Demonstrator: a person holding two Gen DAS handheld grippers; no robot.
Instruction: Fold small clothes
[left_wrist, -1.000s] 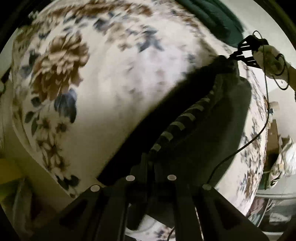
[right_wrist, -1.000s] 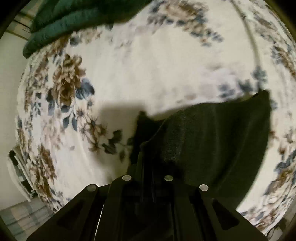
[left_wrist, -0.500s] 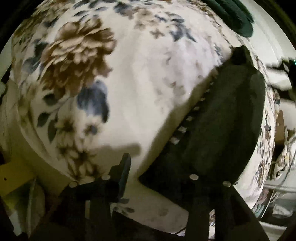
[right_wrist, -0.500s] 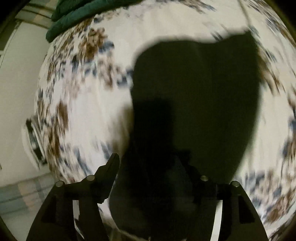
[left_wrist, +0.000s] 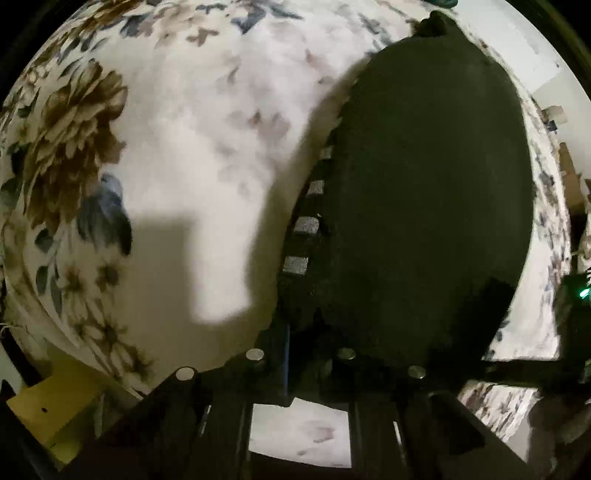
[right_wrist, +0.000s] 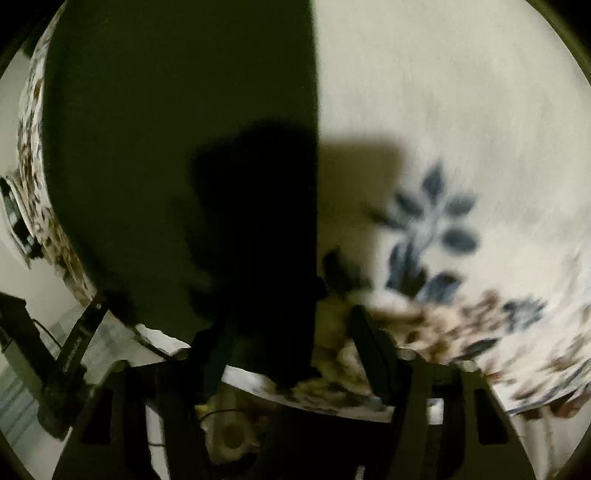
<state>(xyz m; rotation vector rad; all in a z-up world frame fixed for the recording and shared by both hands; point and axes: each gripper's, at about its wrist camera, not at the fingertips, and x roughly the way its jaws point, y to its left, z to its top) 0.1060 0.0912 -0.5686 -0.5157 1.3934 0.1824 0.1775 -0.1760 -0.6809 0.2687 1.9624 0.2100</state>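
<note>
Garment (left_wrist: 424, 206), dark and already doubled, lies flat on the floral bedsheet (left_wrist: 192, 122). Left tongs (left_wrist: 301, 347) are pinched shut on its near corner; right tongs (right_wrist: 291, 332), jaws just narrowing, straddle its edge without clearly pinching. Next, I judge, another fold needs both corners gripped.

The black two-finger left gripper (left_wrist: 301, 354) is pointed steeply downward, its fingers brought together. The black two-finger right gripper (right_wrist: 291, 332) is likewise angled down, its fingers (right_wrist: 373, 350) seen a little apart, having just been closing
</note>
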